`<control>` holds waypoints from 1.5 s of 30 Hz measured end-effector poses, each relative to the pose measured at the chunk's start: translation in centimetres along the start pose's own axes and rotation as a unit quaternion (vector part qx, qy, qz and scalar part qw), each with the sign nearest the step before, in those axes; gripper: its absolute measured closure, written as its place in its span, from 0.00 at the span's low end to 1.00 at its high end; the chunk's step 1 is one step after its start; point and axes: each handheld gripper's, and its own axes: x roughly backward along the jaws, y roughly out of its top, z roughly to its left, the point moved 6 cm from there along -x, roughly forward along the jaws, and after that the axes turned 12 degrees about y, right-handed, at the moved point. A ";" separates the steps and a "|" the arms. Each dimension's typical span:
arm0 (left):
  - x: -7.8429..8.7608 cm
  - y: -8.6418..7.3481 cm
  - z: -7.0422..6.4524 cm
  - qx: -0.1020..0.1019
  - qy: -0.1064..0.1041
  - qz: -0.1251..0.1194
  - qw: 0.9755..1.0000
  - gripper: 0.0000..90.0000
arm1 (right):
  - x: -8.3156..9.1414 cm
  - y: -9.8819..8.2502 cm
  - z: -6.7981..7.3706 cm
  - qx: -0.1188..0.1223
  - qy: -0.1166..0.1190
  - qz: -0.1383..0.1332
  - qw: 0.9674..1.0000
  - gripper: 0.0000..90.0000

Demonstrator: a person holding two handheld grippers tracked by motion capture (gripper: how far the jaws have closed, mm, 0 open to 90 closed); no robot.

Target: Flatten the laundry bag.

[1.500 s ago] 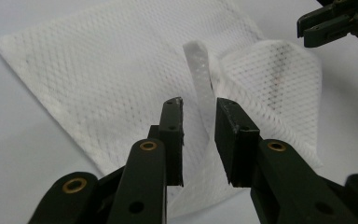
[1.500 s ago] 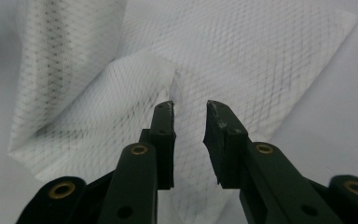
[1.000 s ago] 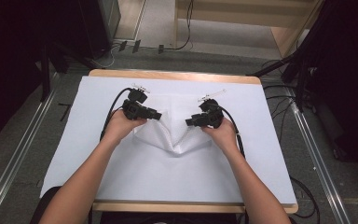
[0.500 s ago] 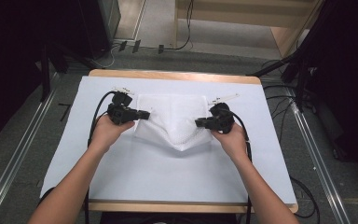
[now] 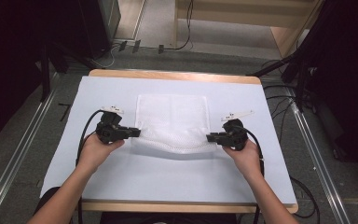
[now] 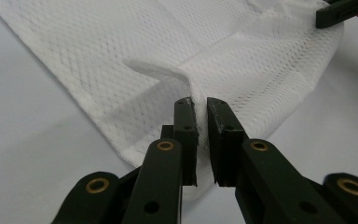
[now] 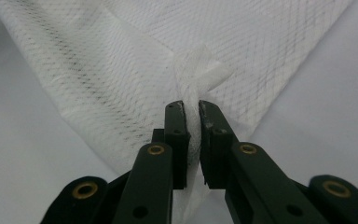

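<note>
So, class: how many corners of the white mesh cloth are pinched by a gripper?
2: the left gripper grips the white mesh cloth's near-left corner, the right gripper its near-right corner.

The mesh cloth [image 5: 173,122] lies on the middle of the surface [image 5: 121,177], toward its far edge. The left gripper [image 5: 133,132] is at its near left corner, the right gripper [image 5: 211,137] at its near right corner.

Bright even overhead light, dark surroundings, soft shadows, slightly blurred foreground.
</note>
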 end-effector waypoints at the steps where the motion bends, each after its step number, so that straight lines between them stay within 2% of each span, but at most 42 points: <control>1: -0.1 -0.2 0.0 0.003 -0.003 0.002 1.000 0.92 | 0.0 -0.2 0.0 -0.004 0.003 -0.003 1.000 0.93; 4: -0.3 -0.9 -0.1 0.002 -0.004 0.010 1.000 0.87 | 0.1 -0.7 -0.1 0.003 0.002 0.003 1.000 0.84; 6: -0.1 -1.0 -0.1 -0.001 -0.001 0.011 1.000 0.78 | 0.5 -0.6 -0.2 0.006 0.001 -0.007 1.000 0.77; 10: 0.8 -0.8 0.3 0.007 0.001 -0.017 1.000 0.67 | 1.3 -0.2 -0.7 0.011 -0.002 -0.030 0.999 0.70; 14: 0.9 -0.1 1.2 0.012 0.015 -0.023 1.000 0.64 | 1.4 0.2 -1.2 0.019 -0.004 -0.041 0.999 0.69; 19: 0.1 0.9 2.5 0.014 0.028 -0.012 0.999 0.62 | 0.7 1.1 -1.8 0.020 -0.004 -0.039 0.999 0.67; 24: -1.5 1.5 3.0 0.021 0.025 -0.001 0.999 0.60 | -0.4 2.0 -2.6 0.016 -0.007 -0.033 0.999 0.64; 29: -2.7 1.3 3.2 0.024 0.027 0.004 0.999 0.55 | -1.4 1.9 -3.5 0.009 -0.014 -0.023 1.000 0.63; 30: -3.3 0.8 3.2 0.020 0.029 0.006 0.999 0.55 | -1.8 1.8 -3.9 0.005 -0.012 -0.019 1.000 0.63; 33: -3.9 0.2 3.2 0.014 0.034 0.021 0.999 0.55 | -2.1 1.6 -4.0 0.000 -0.009 -0.012 1.000 0.62; 36: -4.6 -0.8 3.1 0.004 0.040 0.040 0.998 0.59 | -2.8 1.0 -4.3 0.000 -0.015 0.006 1.000 0.64; 38: -4.6 -1.0 3.1 -0.003 0.048 0.034 0.998 0.62 | -3.2 0.7 -4.4 0.004 -0.022 0.020 1.000 0.66; 40: -4.6 -1.1 3.2 -0.001 0.049 0.034 0.998 0.67 | -3.4 0.5 -4.4 0.012 -0.037 0.025 0.999 0.71; 41: -4.6 -1.1 3.3 -0.004 0.050 0.033 0.998 0.72 | -3.4 0.5 -4.4 0.016 -0.041 0.025 0.999 0.75; 45: -4.6 -1.3 3.5 -0.002 0.050 0.038 0.998 0.86 | -3.4 0.4 -4.2 0.027 -0.069 0.036 0.997 0.91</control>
